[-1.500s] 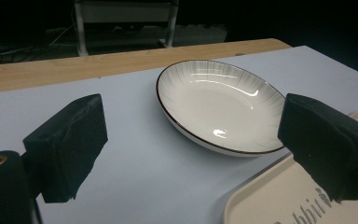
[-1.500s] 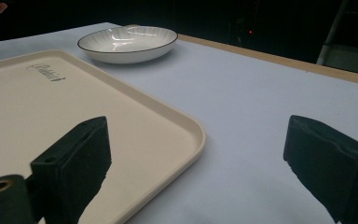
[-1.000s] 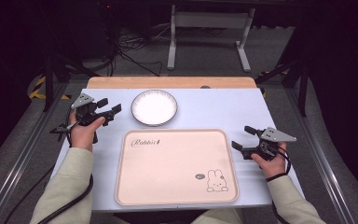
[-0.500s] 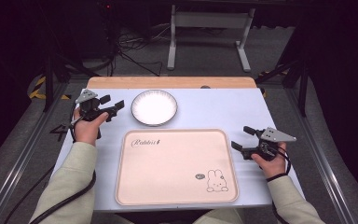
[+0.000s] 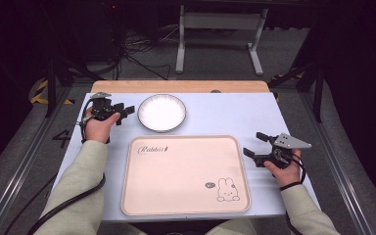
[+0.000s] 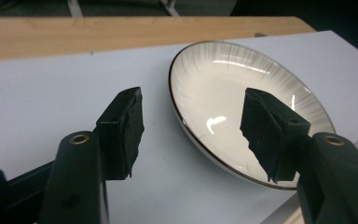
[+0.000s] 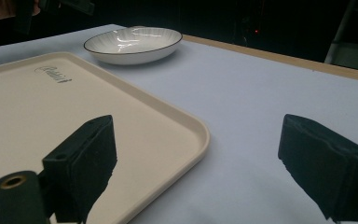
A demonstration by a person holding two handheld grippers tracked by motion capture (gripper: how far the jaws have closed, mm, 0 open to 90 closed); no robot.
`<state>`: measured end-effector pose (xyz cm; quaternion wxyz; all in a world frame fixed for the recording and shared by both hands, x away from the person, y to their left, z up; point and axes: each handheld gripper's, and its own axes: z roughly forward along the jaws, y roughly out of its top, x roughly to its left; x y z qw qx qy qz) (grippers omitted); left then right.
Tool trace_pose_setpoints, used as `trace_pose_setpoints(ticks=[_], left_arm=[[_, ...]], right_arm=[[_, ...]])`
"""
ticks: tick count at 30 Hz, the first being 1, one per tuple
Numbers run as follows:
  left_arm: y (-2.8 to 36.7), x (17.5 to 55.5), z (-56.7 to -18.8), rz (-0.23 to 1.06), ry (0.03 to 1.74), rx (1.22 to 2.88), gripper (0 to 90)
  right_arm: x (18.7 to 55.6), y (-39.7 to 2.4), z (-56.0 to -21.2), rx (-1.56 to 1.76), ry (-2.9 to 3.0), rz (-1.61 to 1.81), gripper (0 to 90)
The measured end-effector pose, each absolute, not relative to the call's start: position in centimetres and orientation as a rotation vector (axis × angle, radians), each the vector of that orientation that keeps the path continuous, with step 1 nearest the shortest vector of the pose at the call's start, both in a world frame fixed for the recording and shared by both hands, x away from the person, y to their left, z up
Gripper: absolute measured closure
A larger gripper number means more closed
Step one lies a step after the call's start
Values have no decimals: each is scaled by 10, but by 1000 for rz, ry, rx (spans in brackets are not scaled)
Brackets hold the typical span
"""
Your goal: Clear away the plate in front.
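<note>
Left gripper point(image 5: 119, 112) moved toward plate point(image 5: 161, 113), fingers narrowing, straddling plate rim, no contact; right gripper point(image 5: 255, 147) beside plate-side tray point(image 5: 186, 175), fingers wide.

Setting: lab or recording studio, not home. Evidence: surroundings blacked out; table point(image 5: 254, 117) with pale blue-white top and bare wood strip at far edge; grey metal stand point(image 5: 219, 36) on floor behind; loose cables point(image 5: 137, 49) across floor; yellow-black hazard tape point(image 5: 41, 93) at left; metal rails point(image 5: 340, 171) flanking table.
</note>
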<state>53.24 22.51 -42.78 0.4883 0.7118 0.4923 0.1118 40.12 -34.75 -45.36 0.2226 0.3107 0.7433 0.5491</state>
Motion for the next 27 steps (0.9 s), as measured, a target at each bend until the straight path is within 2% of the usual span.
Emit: trace_pose_setpoints(ticks=[15, 17, 19, 27], left_arm=[[211, 551, -446, 203, 1275, 1761, 388], [208, 554, -448, 135, 1312, 1728, 362], [206, 555, -449, 124, 1322, 1723, 341], [199, 560, -452, 93, 1355, 1731, 412]], right_arm=[[400, -346, -454, 842, 2057, 1506, 117], [400, -346, -454, 839, 2056, 1506, 116], [400, -346, -454, 837, 2056, 1508, 117], [399, -348, -454, 821, 2041, 1522, 114]])
